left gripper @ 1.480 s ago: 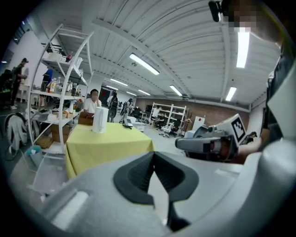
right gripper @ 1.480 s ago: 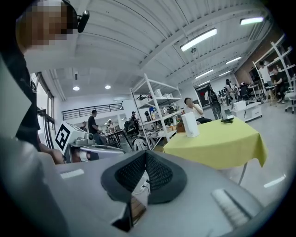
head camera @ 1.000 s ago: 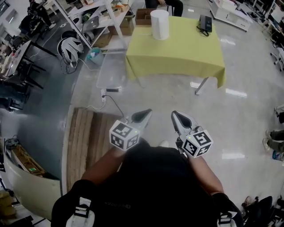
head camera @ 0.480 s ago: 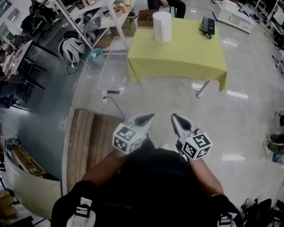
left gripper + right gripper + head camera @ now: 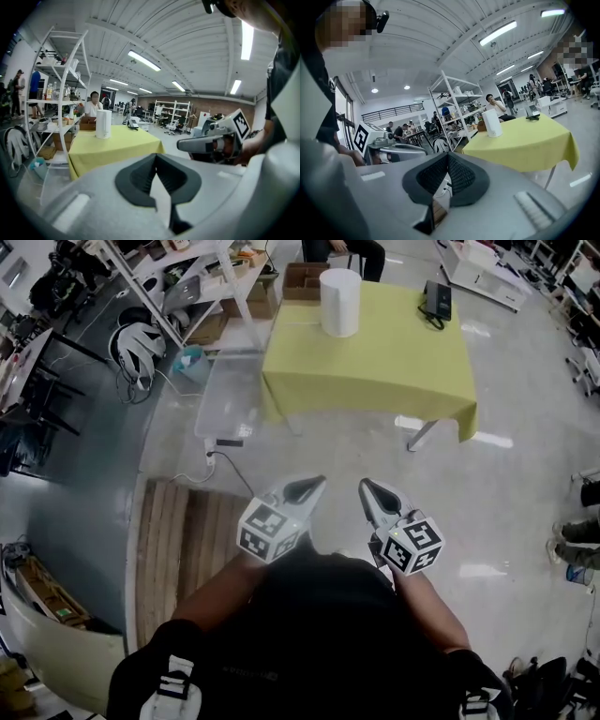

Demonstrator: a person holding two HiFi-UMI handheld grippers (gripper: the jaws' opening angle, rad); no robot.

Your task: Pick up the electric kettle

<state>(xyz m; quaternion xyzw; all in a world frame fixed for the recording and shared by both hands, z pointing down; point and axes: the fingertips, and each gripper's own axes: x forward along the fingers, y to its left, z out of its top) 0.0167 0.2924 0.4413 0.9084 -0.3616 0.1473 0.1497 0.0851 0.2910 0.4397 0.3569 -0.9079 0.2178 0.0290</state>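
Observation:
The white electric kettle (image 5: 339,302) stands upright at the far edge of a table with a yellow cloth (image 5: 375,362), well ahead of me across the floor. It also shows small in the left gripper view (image 5: 103,123) and the right gripper view (image 5: 491,123). My left gripper (image 5: 309,486) and right gripper (image 5: 367,487) are held side by side close to my body, pointing toward the table. Both are shut and hold nothing. The left pads (image 5: 140,176) meet at the tip, and so do the right pads (image 5: 461,176).
A dark device (image 5: 435,292) lies at the table's far right corner. A person sits behind the table (image 5: 342,247). A white shelf rack (image 5: 187,277), a cardboard box (image 5: 302,277) and a clear plastic bin (image 5: 230,381) stand left of it. A wooden pallet (image 5: 183,549) lies at my left.
Both grippers have moved forward with me toward the table, which looks a little nearer. Their jaws have stayed shut.

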